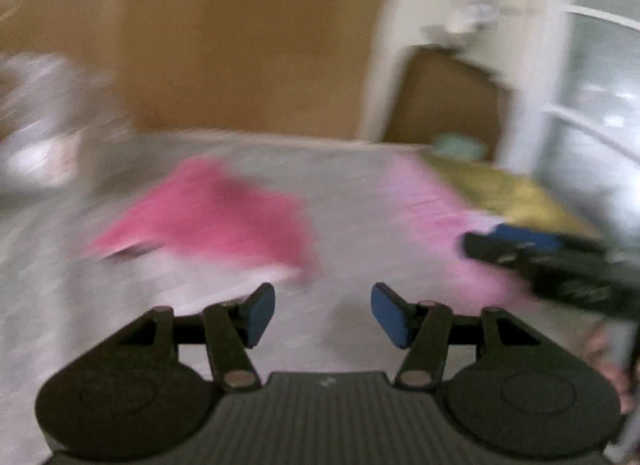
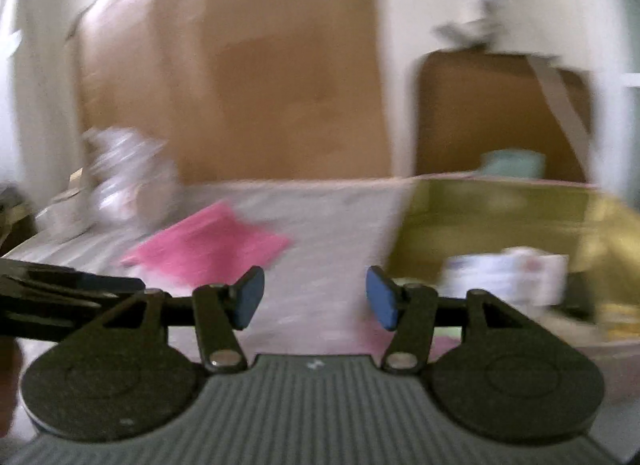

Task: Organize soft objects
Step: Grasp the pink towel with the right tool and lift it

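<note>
Both views are motion-blurred. A bright pink cloth (image 1: 212, 213) lies flat on the grey bed sheet (image 1: 348, 201), just ahead and left of my left gripper (image 1: 323, 315), which is open and empty. A paler pink cloth (image 1: 436, 205) lies to the right. The right gripper (image 1: 520, 253) reaches in over that pale cloth from the right edge. In the right wrist view the right gripper (image 2: 315, 297) is open and empty above the sheet (image 2: 332, 225), with the bright pink cloth (image 2: 208, 245) ahead left and the left gripper's body (image 2: 60, 297) at the left edge.
An olive-yellow blanket (image 2: 500, 217) covers the bed's right side, with a white packet (image 2: 508, 273) on it. A clear plastic bag (image 2: 124, 177) sits at the far left. A brown board (image 2: 256, 73) and white wall stand behind the bed. A pale green item (image 2: 512, 163) lies at the far edge.
</note>
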Action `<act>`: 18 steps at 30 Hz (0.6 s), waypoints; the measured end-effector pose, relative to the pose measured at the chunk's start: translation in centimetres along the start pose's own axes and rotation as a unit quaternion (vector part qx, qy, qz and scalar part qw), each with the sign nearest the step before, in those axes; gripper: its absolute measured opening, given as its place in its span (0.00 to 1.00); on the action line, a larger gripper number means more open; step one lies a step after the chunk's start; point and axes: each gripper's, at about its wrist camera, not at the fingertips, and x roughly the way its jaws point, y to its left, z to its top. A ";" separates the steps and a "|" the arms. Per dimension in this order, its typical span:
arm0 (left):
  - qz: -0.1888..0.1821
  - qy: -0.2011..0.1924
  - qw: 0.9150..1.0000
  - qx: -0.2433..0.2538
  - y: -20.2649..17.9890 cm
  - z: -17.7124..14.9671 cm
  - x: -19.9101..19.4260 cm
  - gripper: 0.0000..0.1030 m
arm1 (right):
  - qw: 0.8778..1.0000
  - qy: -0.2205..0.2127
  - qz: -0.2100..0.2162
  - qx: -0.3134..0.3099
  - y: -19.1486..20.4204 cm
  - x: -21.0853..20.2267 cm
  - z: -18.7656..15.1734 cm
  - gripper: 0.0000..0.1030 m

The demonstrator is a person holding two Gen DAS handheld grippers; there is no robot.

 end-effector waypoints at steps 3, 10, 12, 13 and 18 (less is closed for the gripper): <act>0.074 0.004 0.996 -0.040 4.9 -0.8 0.0 0.53 | 0.997 0.037 0.057 -0.024 4.0 3.1 0.1 0.58; 0.089 -0.039 0.985 -0.142 10.3 -1.5 -1.0 0.55 | 0.988 0.101 0.115 0.008 9.7 11.6 2.2 0.71; 0.084 -0.042 0.986 -0.136 10.0 -1.4 -1.0 0.55 | 0.989 0.103 0.107 0.010 11.1 14.0 2.8 0.72; 0.086 -0.045 0.987 -0.130 9.4 -1.5 -0.8 0.55 | 0.990 0.105 0.099 0.005 11.8 15.2 2.9 0.72; 0.087 -0.052 0.987 -0.125 8.9 -1.6 -1.0 0.55 | 0.984 0.153 0.092 0.003 12.4 20.3 3.1 0.21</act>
